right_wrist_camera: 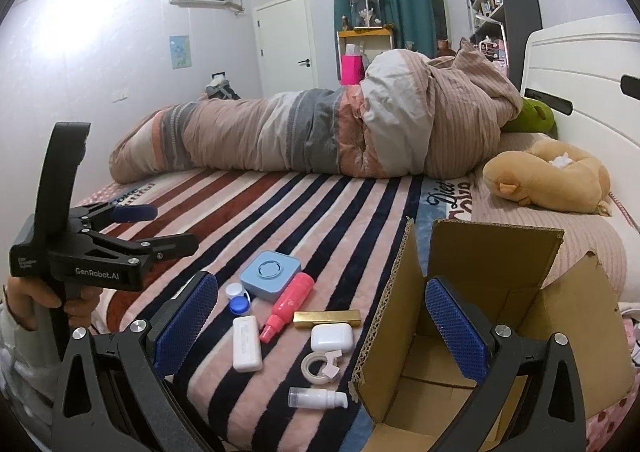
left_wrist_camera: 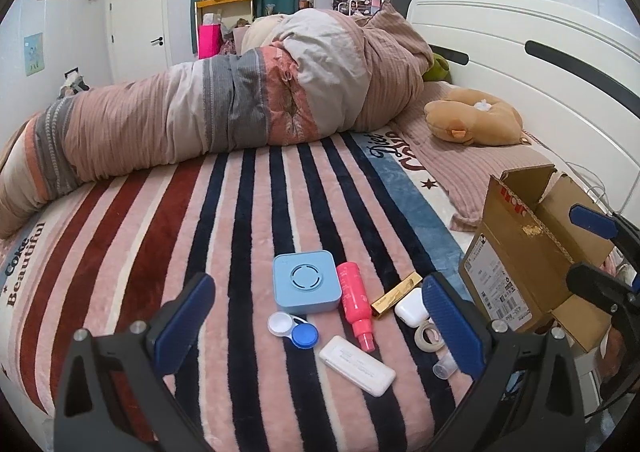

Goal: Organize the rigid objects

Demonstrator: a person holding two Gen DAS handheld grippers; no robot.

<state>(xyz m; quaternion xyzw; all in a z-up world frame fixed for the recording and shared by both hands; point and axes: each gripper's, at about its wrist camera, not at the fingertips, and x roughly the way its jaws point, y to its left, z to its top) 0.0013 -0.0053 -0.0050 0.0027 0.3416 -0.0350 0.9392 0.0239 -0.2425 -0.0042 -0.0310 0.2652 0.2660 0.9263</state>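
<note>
- The left claw (left_wrist_camera: 318,322) is held wide above the striped blanket (left_wrist_camera: 224,219) on the bed, gripping nothing; the small things lie between and just beyond its blue pads.
- The right claw (right_wrist_camera: 320,322) is also spread wide and holds nothing; one finger hangs over the blanket, the other over the open cardboard box (right_wrist_camera: 496,292).
- The box stands near the bed's front edge, toward the headboard (left_wrist_camera: 520,51) side, flaps up; only bare cardboard shows inside.
- Beside the box, toward the bed's foot, the things lie in a loose cluster close to the front edge:
- a light blue square box (right_wrist_camera: 270,276), farthest from the edge;
- a pink spray bottle (right_wrist_camera: 286,306) lying on its side, just beside the blue box;
- a contact lens case (right_wrist_camera: 238,298) with one white and one blue cap, on the blue box's other side;
- a white rectangular case (right_wrist_camera: 247,344), nearer the edge;
- a gold bar-shaped box (right_wrist_camera: 326,318) and, right against it, a white earbud case (right_wrist_camera: 332,336);
- a roll of tape (right_wrist_camera: 320,366), near the earbud case;
- a small clear bottle (right_wrist_camera: 318,398) lying flat, closest to the edge.
- A rolled duvet (right_wrist_camera: 320,131) lies along the bed's far side, and a tan plush toy (right_wrist_camera: 548,175) rests by the headboard.
</note>
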